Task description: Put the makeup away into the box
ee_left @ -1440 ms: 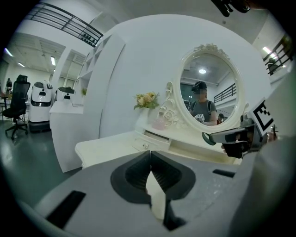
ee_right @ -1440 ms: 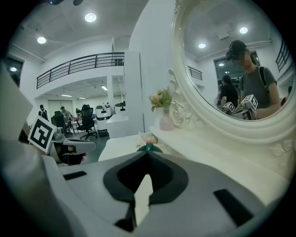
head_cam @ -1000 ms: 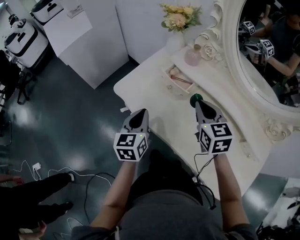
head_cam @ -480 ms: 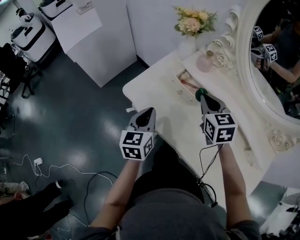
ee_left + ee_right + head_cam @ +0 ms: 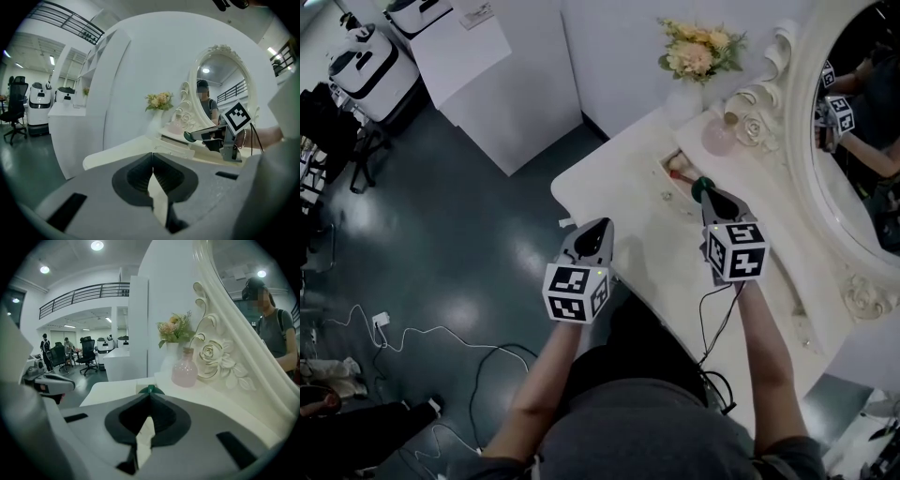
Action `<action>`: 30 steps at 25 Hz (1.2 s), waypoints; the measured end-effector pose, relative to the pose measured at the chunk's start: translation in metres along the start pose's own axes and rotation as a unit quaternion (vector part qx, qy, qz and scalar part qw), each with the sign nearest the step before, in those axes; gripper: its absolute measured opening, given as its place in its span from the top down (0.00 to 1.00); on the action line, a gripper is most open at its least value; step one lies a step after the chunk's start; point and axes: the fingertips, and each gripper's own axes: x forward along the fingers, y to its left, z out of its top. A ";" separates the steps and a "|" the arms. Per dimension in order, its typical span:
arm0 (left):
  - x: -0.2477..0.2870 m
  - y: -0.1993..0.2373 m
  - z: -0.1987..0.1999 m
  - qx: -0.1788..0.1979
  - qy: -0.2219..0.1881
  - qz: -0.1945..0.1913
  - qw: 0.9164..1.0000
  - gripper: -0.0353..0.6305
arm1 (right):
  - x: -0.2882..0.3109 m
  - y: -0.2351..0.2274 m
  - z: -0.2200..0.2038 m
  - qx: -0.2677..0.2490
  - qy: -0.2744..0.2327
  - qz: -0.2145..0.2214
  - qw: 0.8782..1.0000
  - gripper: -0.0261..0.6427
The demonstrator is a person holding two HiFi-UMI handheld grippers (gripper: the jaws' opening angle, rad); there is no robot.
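Head view shows the white table (image 5: 619, 192) with a small open box (image 5: 668, 157) toward its back. The right tongs (image 5: 707, 197) are pinched together on a small green makeup piece (image 5: 699, 186) at their very tips, just beside that box. The left tongs (image 5: 593, 228) are closed on nothing. The piece is probably light, hard and slippery, so a thin edge seems the safest hold. It looks dark green, rounded and glossy.

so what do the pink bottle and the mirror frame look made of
The pink bottle looks like frosted glass: translucent, soft sheen. The mirror frame looks like cream-painted carved wood or moulded resin, satin finish; its rose relief fits either.
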 end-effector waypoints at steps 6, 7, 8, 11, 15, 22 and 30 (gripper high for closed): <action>0.000 0.010 -0.001 -0.001 0.001 0.012 1.000 0.94 | 0.018 0.001 -0.007 -0.005 0.015 0.005 1.000 0.95; 0.000 0.011 -0.002 -0.002 0.002 0.013 1.000 0.94 | 0.021 0.000 -0.008 -0.005 0.017 0.006 1.000 0.95; 0.000 0.012 -0.003 -0.002 0.002 0.014 1.000 0.94 | 0.023 0.000 -0.009 -0.007 0.019 0.005 1.000 0.95; 0.000 0.014 -0.005 -0.005 0.005 0.015 1.000 0.94 | 0.028 -0.001 -0.012 -0.016 0.026 -0.001 1.000 0.95; 0.000 0.017 -0.008 -0.008 0.010 0.015 1.000 0.94 | 0.034 -0.002 -0.016 -0.027 0.037 -0.005 0.999 0.95; 0.004 0.019 -0.010 -0.013 0.014 0.015 1.000 0.94 | 0.042 -0.002 -0.023 -0.039 0.054 -0.002 0.998 0.95; 0.005 0.021 -0.011 -0.017 0.015 0.017 1.000 0.94 | 0.047 -0.001 -0.027 -0.055 0.064 -0.002 0.996 0.95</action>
